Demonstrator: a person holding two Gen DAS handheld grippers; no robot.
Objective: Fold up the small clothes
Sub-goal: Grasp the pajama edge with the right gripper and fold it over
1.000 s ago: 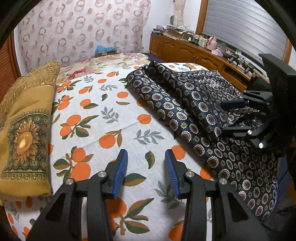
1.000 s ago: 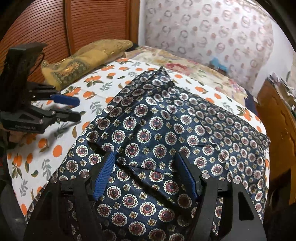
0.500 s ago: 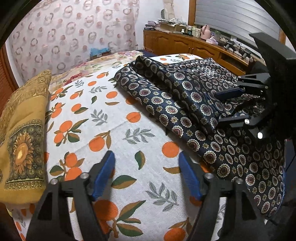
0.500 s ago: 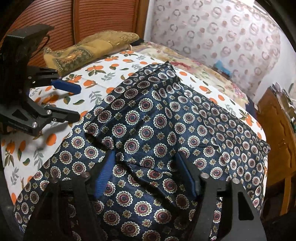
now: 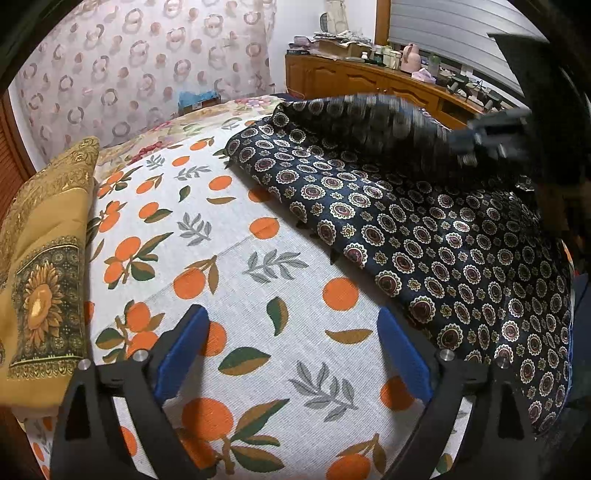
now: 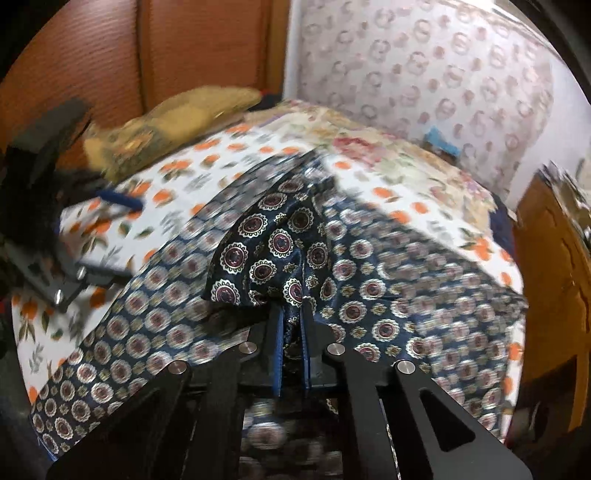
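Home bedroom. Bed (image 5: 236,258) under a white sheet printed with oranges and leaves, mustard sunflower pillow (image 5: 40,266) at its left edge. Sheer ring-pattern curtain (image 5: 147,66) behind. Wooden sideboard (image 5: 369,83) along the wall, cluttered with bottles and papers, below a slatted blind (image 5: 443,33). Brown louvred wardrobe doors (image 6: 92,55).

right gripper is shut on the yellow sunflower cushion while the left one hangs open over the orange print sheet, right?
Not the cushion. The right wrist view shows the right gripper shut on a fold of the navy patterned cloth. The left gripper does hang open over the orange print sheet.
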